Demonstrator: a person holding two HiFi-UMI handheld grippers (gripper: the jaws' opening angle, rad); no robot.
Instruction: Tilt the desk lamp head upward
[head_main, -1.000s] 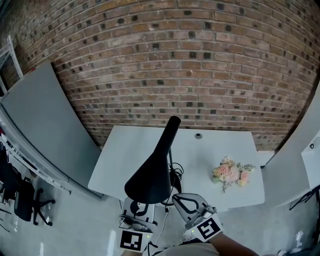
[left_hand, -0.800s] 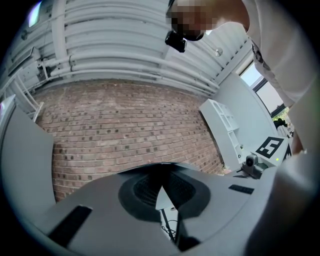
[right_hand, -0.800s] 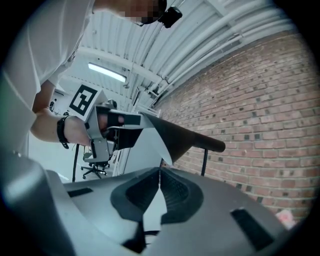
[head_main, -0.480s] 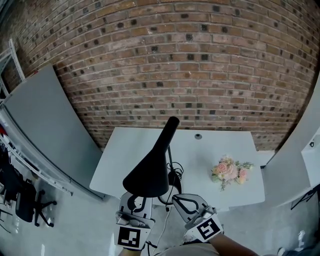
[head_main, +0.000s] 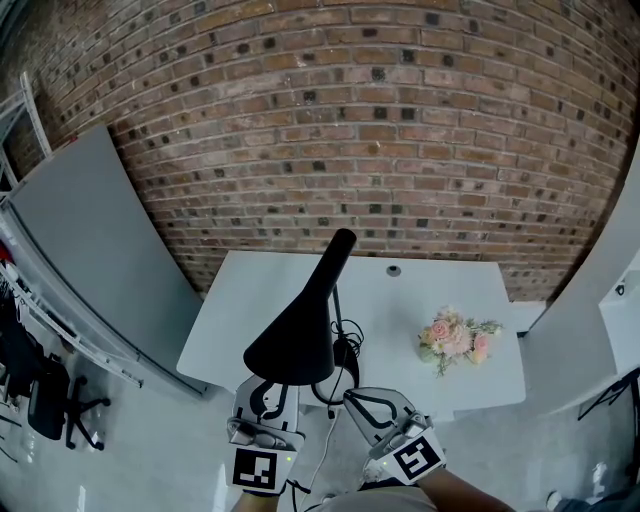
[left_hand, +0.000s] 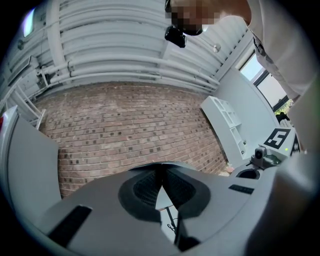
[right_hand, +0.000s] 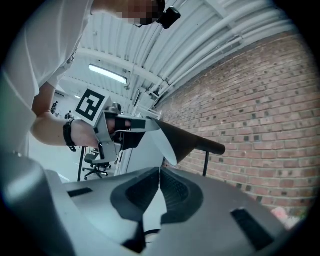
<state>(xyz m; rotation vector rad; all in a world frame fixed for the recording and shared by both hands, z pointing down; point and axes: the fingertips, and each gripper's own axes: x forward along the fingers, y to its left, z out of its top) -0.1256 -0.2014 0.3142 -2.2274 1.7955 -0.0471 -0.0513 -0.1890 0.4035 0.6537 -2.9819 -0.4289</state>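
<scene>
A black desk lamp head (head_main: 300, 330) stands tilted over the near edge of the white table (head_main: 250, 290), its cone mouth toward me and its neck pointing at the brick wall. My left gripper (head_main: 262, 392) is just under the cone's near rim, shut, its tips at the rim. In the right gripper view the left gripper (right_hand: 137, 125) touches the edge of the lamp head (right_hand: 187, 142). The left gripper view shows the jaws (left_hand: 161, 172) together, with nothing between them and no lamp. My right gripper (head_main: 366, 402) hangs shut and empty to the right, apart from the lamp.
A small pink flower bunch (head_main: 455, 340) lies on the table's right half. The lamp's black cable (head_main: 345, 352) coils by its post. A grey panel (head_main: 90, 250) leans at the left, with a black office chair (head_main: 50, 410) below it. A brick wall (head_main: 380, 120) stands behind.
My left gripper has risen toward the lamp head's near rim, and the lamp head has lifted slightly. The right gripper has stayed in place.
</scene>
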